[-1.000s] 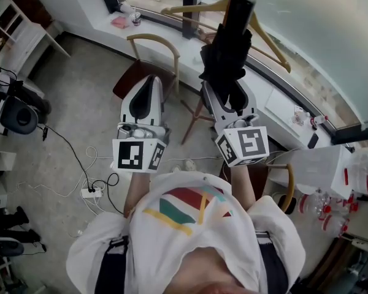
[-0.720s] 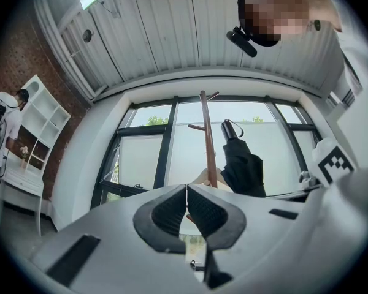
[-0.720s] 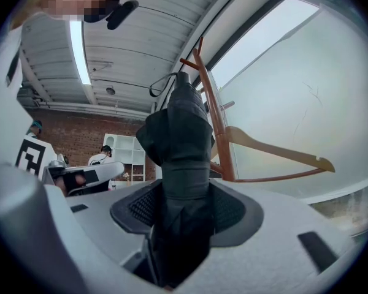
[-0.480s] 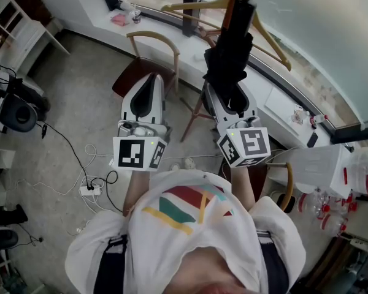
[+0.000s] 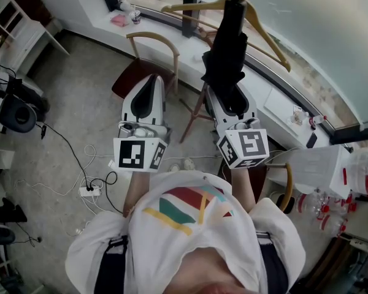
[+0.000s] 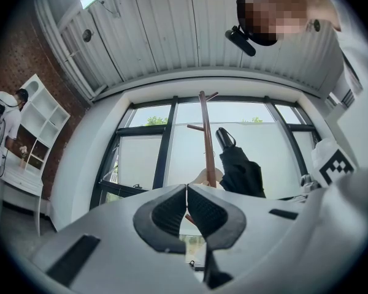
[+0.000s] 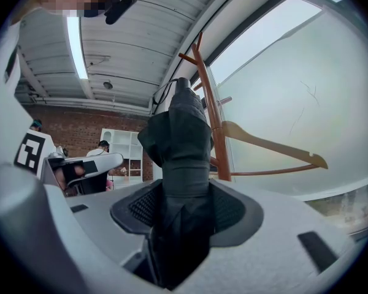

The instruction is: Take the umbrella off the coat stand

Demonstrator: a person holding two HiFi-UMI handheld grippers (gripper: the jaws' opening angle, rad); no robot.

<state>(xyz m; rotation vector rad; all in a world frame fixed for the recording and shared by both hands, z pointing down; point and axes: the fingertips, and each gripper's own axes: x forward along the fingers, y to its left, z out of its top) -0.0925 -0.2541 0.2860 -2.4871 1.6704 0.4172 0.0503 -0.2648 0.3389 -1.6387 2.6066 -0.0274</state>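
The stand (image 7: 216, 127) rises by the window (image 7: 282, 103), with the folded black umbrella (image 7: 183, 146) just beside its pole. The right gripper (image 7: 183, 212) has its fingers (image 7: 234, 210) clamped on the umbrella. The left gripper (image 6: 186, 206) is empty, its fingers together.

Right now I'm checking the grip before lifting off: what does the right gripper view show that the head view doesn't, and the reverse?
Only the right gripper view: the right gripper's pads pressed on the folded black umbrella, plus a ceiling light and white shelves. Only the head view: the floor, a wooden chair and a power strip with cables. Both: the umbrella beside the coat stand, and the wooden hanger.
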